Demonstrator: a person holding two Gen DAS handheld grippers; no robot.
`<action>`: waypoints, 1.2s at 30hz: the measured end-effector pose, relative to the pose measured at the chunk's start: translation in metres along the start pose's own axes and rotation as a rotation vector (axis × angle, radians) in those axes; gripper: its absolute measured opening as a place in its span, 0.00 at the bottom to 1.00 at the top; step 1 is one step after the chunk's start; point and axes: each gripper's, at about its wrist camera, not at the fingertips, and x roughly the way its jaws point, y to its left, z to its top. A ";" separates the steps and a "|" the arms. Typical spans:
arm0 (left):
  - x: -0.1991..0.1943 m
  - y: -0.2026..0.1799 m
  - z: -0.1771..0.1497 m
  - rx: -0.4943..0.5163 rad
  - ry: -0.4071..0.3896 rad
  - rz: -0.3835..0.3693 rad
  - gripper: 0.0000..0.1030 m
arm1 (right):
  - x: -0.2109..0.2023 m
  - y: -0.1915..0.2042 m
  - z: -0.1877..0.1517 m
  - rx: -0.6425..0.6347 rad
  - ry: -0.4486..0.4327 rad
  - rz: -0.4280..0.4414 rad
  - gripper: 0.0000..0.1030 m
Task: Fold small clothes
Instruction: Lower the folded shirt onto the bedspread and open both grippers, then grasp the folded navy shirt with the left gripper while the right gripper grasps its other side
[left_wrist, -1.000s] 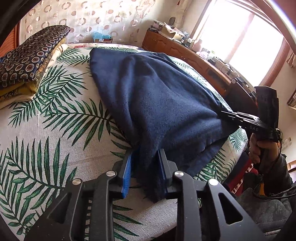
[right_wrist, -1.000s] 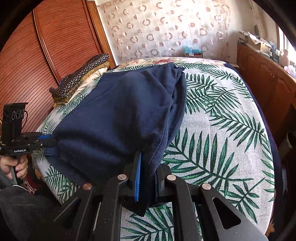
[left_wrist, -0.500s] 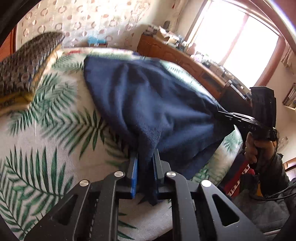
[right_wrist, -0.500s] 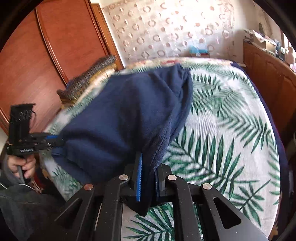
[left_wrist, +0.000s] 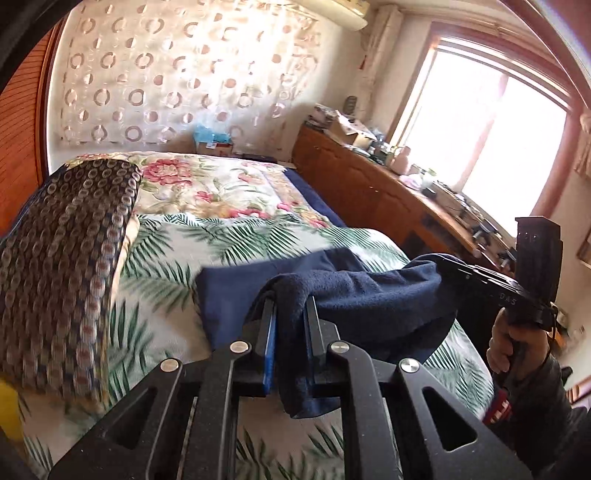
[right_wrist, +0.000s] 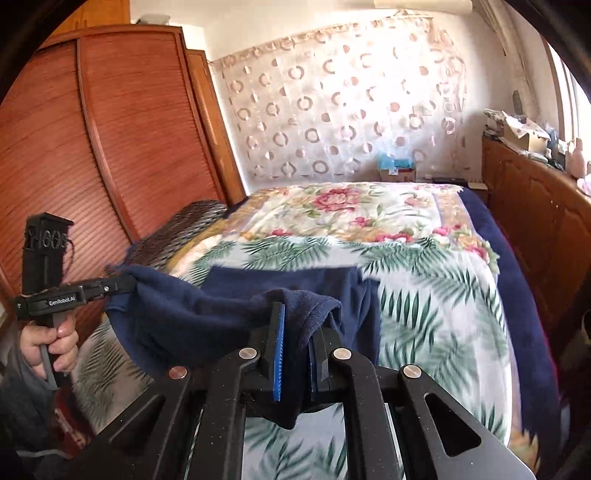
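The left gripper is black with silver screws and a blue pad. The right gripper matches; white "GenRobot.AI" lettering marks the left one's side.

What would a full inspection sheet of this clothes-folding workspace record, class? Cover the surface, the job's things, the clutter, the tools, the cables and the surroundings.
Surface: bed with a palm-leaf cover and a floral quilt behind.
Job's things: navy garment, near edge lifted between both tools, far part lying on the bed.
Clutter: stack of patterned folded fabric at the bed's left side; blue box by the wall.
Grippers: left tool shut on the navy garment; right tool shut on the navy garment.
Cables: a thin cord by the right hand.
Surroundings: wooden wardrobe, cluttered wooden sideboard, bright window, circle-patterned curtain.
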 end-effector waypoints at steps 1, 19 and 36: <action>0.008 0.004 0.005 0.002 0.005 0.014 0.13 | 0.010 -0.003 0.005 0.003 0.008 -0.007 0.10; -0.002 -0.004 0.011 0.095 -0.034 0.074 0.77 | 0.021 0.008 0.013 -0.122 -0.027 -0.131 0.46; 0.057 0.007 -0.036 0.127 0.170 0.115 0.77 | 0.061 0.011 -0.034 -0.212 0.174 -0.109 0.48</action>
